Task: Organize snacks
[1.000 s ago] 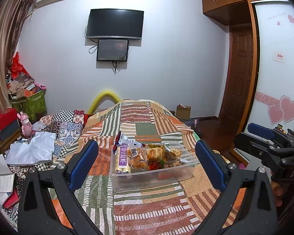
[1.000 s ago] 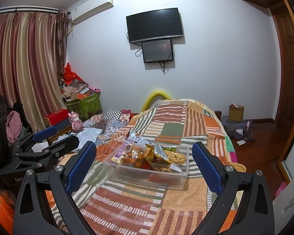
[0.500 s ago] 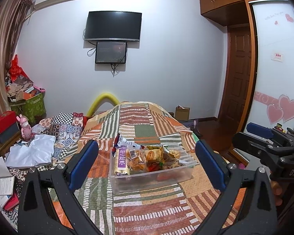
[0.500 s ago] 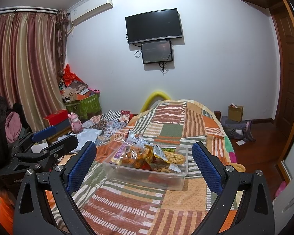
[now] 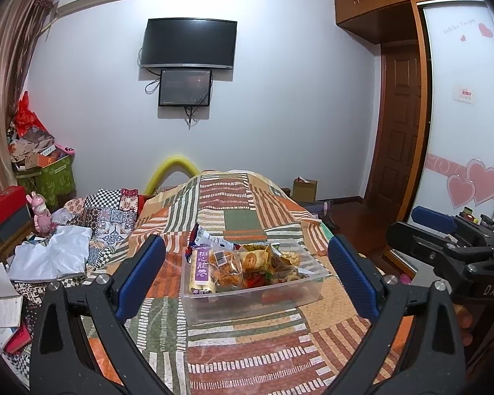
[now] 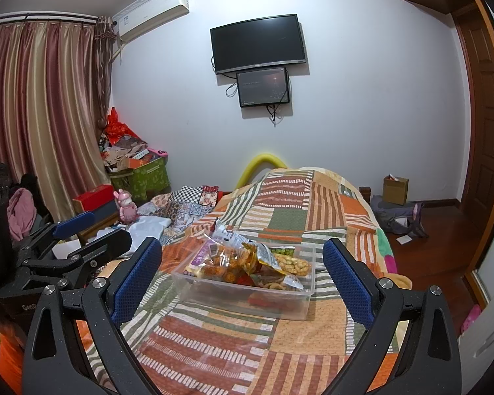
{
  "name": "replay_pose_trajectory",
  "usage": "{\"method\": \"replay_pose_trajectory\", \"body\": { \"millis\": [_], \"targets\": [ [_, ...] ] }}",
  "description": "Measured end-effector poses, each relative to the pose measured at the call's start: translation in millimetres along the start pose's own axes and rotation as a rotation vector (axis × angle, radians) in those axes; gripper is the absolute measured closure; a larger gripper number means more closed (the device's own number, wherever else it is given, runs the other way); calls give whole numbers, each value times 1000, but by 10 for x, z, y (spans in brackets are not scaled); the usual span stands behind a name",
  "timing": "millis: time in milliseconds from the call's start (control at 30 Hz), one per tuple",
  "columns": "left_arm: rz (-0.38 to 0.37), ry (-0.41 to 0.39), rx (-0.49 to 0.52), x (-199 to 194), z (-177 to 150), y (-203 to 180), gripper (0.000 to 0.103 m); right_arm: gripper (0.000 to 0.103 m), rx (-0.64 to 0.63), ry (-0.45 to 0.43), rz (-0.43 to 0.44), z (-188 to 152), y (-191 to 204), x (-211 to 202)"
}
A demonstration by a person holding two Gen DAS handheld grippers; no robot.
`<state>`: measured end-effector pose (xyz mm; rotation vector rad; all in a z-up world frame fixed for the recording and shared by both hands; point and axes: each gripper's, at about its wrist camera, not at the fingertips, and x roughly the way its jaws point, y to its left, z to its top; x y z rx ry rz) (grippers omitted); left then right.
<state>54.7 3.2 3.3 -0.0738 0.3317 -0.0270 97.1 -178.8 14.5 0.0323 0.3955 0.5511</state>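
A clear plastic bin [image 5: 253, 299] sits on the patchwork-quilted bed [image 5: 247, 355], heaped with snack packets [image 5: 243, 260], a purple-labelled roll [image 5: 201, 271] upright at its near-left corner. The left hand-held gripper [image 5: 247, 273] and right hand-held gripper [image 6: 243, 276] both hover before it, jaws spread wide and empty.

The left gripper [image 5: 247, 276] is black. It has two thick arms that spread like a big V. Each arm has a long hole cut in it, shaped like a teardrop. The fingers [image 5: 141, 275] wear blue pads with tiny bumps all over. Round silver screws sit near the pads.

The right gripper [image 6: 243, 276] looks the same: black arms, blue bumpy pads, shiny silver screws, and little white specks on the black. From the left camera, its side shows white letters, "DAS". From the right camera, the left one shows pale letters on its side, too blurry to read.
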Motion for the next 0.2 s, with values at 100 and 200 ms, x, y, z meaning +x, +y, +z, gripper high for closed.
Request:
{"method": "replay_pose_trajectory", "body": {
  "millis": [100, 200],
  "targets": [
    [-3, 5, -5, 13, -6, 5, 3, 5, 2, 1, 0, 2, -9, 2],
    [-5, 15, -4, 26, -14, 8, 3, 5, 4, 2, -3, 6, -18, 5]
  ]
}}
